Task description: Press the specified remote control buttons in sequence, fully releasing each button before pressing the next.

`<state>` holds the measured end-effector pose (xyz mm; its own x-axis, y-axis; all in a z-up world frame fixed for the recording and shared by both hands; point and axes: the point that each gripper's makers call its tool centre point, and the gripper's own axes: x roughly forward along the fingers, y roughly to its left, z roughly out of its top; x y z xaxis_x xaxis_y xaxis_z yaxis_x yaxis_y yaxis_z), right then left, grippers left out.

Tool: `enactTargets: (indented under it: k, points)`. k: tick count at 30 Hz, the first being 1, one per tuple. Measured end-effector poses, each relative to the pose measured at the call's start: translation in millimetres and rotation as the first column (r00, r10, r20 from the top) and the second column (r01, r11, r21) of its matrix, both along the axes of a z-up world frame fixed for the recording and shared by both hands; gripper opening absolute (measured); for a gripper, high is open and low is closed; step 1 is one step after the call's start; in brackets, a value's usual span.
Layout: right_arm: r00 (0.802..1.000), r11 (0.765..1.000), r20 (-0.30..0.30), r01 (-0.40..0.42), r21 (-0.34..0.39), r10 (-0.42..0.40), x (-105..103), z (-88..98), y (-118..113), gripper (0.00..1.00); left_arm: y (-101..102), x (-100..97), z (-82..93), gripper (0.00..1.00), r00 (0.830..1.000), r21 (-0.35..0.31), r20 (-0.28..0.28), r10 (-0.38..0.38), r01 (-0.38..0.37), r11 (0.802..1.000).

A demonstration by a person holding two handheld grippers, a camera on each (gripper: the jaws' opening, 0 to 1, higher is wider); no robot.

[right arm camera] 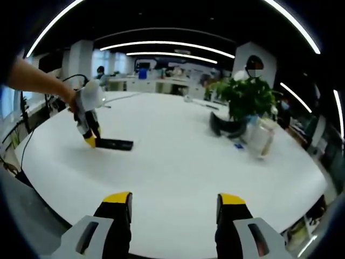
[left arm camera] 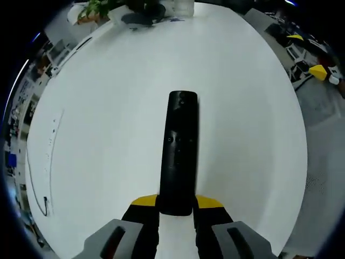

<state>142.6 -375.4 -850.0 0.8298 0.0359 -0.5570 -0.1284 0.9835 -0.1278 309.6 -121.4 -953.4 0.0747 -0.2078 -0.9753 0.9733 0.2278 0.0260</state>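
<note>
Left claw (left arm camera: 176, 208) pinches the near end of a slim black plastic remote control (left arm camera: 179, 151) lying flat on the round white worktop (left arm camera: 108, 135). Right claw (right arm camera: 175, 208) hovers spread, well apart from the remote.

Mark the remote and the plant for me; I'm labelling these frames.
remote (left arm camera: 179, 156), left gripper view, middle of its black body
plant (right arm camera: 248, 97), right gripper view, its green leaves

Both tongs had black jaws capped with yellow tips and grey moulded bodies behind them. The left tongs (left arm camera: 176, 208) and right tongs (right arm camera: 175, 205) matched in build. Seen across the worktop, the left tongs carried a white housing, with a bare arm (right arm camera: 38, 81) behind.
</note>
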Motion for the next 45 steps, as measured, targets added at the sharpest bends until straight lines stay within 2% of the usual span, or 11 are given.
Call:
enactTargets:
  k: [10,20,32,38,45]
  points:
    - [1.000,1.000,0.006,0.002,0.007,-0.002,0,1.0,0,0.57,-3,-24.5,-0.9,0.23,1.000,0.012,-0.004,-0.015,0.015,1.000]
    - [1.000,0.999,-0.027,0.002,0.032,-0.001,-6,-2.1,2,0.30,-4,-47.4,-1.5,0.23,1.000,0.014,-0.002,-0.015,0.015,1.000]
    - [0.998,0.999,-0.063,-0.007,0.048,0.010,-11,-4.0,4,0.00,-5,-93.9,-0.2,0.23,1.000,-0.035,0.003,0.019,-0.019,0.999]
    - [0.997,0.998,-0.081,-0.013,0.060,0.018,-13,-4.3,8,0.00,-6,-119.7,0.7,0.23,1.000,-0.058,0.012,0.012,-0.012,0.998]
    - [0.994,0.996,-0.112,-0.004,0.088,0.014,-15,-7.3,8,0.00,-7,-136.3,0.4,0.23,1.000,-0.055,0.011,0.010,-0.010,0.998]
